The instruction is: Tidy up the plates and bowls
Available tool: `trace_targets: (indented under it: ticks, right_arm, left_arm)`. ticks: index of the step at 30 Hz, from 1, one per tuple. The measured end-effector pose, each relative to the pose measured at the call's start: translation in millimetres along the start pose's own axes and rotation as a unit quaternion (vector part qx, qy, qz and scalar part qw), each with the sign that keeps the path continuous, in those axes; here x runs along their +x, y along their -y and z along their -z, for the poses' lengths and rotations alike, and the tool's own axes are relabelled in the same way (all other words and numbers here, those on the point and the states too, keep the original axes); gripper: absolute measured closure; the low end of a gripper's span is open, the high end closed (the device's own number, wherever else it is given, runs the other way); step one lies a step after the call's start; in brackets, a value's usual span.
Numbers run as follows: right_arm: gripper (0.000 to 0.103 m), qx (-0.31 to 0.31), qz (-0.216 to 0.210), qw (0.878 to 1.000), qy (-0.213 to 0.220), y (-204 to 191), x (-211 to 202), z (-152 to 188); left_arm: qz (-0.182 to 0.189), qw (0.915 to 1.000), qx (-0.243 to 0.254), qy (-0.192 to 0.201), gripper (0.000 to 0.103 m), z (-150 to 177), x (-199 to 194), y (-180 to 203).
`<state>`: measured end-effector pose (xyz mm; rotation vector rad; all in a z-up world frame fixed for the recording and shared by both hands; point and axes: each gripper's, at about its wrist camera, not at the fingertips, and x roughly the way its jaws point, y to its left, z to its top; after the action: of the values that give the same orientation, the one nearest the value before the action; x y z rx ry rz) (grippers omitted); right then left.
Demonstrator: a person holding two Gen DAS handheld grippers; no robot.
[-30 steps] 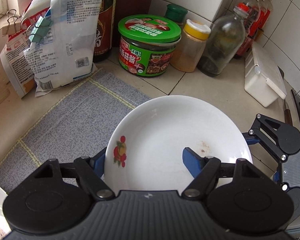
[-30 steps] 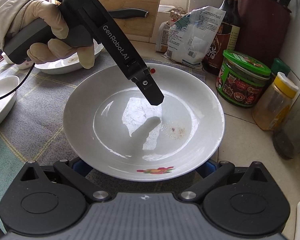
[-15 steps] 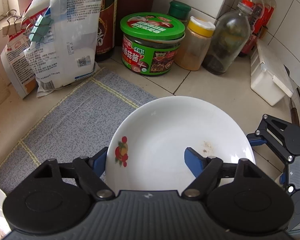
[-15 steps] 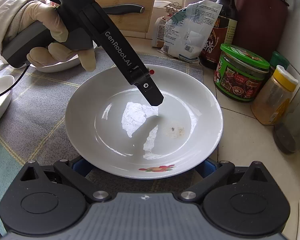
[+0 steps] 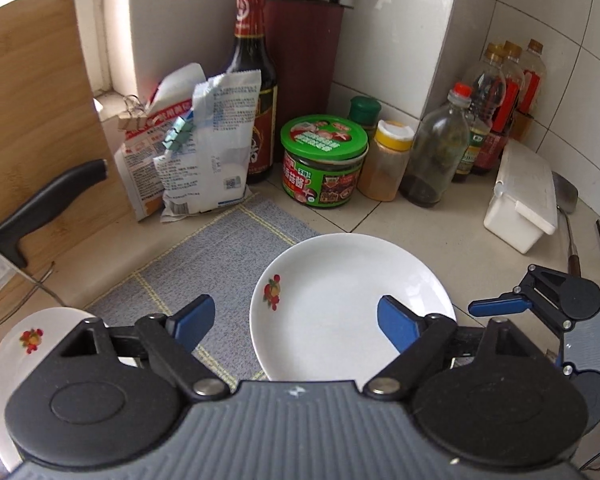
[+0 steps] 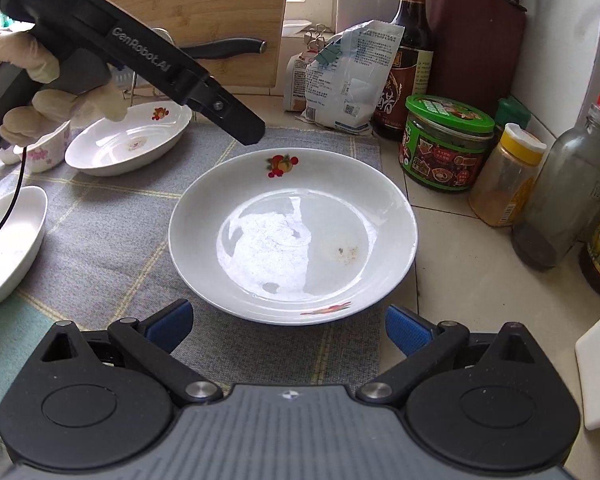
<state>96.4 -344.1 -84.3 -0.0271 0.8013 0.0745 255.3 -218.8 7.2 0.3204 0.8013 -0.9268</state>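
Left hand-held gripper: jaws spread and opening, blue pads clear of the plate, nothing between them; hovers above the plate's left half.
Right hand-held gripper: jaws stand wide, blue pads either side of the plate's near rim, not touching it.
Gloved hand: wraps the left tool's grey handle, raised above the mat.
Plate: white glazed, shallow and round, fruit motifs on the rim, a small brownish smear inside; rests half on the mat's edge, half on the counter tiles.
Mat: grey woven cloth with pale yellow lines, lying flat.
Counter: cream tiles with dark grout.
Second plate: same white glaze and fruit print, back left on the mat.
White bowl: smooth, at the mat's left edge.
Green-lidded jar: squat, just beside the plate's far right.
Yellow-capped spice jar: clear plastic, orange powder.
Glass bottle: red cap, dark dregs.
Soy sauce bottle: tall, dark glass.
Clipped bags: crinkled plastic, leaning by the bottle.
Cutting board: pale wood, upright.
Knife block: maroon, in the corner.
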Motion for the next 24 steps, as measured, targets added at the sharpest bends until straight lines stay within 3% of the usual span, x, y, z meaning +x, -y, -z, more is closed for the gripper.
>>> trace_targets:
  ticks: [4,9,17,24]
  right_arm:
    - [0.0,0.015,0.004,1.0,0.005,-10,-6,-7]
    - [0.0,0.005,-0.031,0.999,0.01,-28,-6,-14]
    - [0.0,-0.049,-0.108,0.993,-0.002,-87,4,-31]
    - [0.0,-0.102,-0.159,0.982,-0.002,-146,14,-62]
  left_arm:
    - [-0.049,0.9979,-0.017,0.04,0.01,22,-50,6]
    - [-0.127,0.9889,-0.041,0.066,0.008,65,-99,12]
    - [-0.232,0.9639,-0.115,0.064,0.008,143,-157,13]
    - [-0.289,0.9367,-0.179,0.084,0.008,210,-203,9]
